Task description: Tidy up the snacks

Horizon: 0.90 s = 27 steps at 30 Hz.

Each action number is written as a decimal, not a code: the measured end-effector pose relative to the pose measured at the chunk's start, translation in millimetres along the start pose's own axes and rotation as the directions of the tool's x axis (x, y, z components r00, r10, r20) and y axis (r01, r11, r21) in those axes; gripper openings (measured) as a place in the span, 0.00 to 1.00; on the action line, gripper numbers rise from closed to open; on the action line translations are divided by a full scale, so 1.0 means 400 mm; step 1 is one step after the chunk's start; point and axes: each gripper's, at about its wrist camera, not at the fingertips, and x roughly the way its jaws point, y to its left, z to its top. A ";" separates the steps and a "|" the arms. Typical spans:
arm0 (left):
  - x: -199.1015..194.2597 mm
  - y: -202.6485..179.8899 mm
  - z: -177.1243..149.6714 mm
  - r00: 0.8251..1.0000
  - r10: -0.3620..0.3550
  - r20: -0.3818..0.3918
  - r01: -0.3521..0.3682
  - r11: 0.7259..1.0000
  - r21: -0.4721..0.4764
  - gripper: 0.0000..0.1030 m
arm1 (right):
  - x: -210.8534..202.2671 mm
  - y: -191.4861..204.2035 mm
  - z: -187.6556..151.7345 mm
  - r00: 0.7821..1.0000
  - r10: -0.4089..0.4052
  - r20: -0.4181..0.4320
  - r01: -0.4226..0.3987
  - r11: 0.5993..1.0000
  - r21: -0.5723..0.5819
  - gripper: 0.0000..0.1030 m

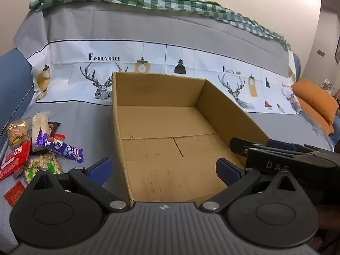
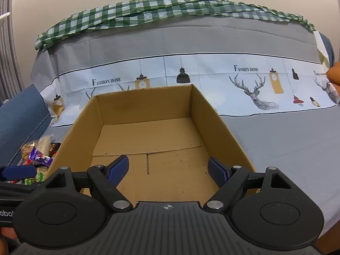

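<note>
Both grippers (image 1: 163, 170) (image 2: 169, 167) tilted down over the cardboard box (image 2: 212, 114), jaws apart.

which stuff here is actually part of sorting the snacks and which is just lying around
Part of the job:
- cardboard box, nothing in it
- snack pile left of the box, with a purple bar and red packets

Just lying about:
- green checked cloth on the sofa back
- deer-print cover
- orange cushion

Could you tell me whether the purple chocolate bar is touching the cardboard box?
Apart. In the left wrist view, a strip of grey cover shows between the purple chocolate bar and the cardboard box.
</note>
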 end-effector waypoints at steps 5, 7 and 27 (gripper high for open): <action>-0.012 -0.002 -0.002 1.000 -0.016 0.027 0.016 1.000 0.021 1.00 | 0.004 0.005 -0.001 1.000 0.021 -0.018 -0.021 1.000 -0.001 0.79; -0.017 -0.003 -0.003 0.999 -0.026 0.037 0.025 0.999 0.029 0.99 | 0.006 0.007 -0.002 1.000 0.021 -0.021 -0.021 1.000 -0.005 0.76; -0.149 0.156 0.070 0.991 -0.129 0.016 0.126 0.981 0.145 0.32 | -0.031 0.108 0.028 0.983 0.183 0.027 -0.184 0.982 0.040 0.48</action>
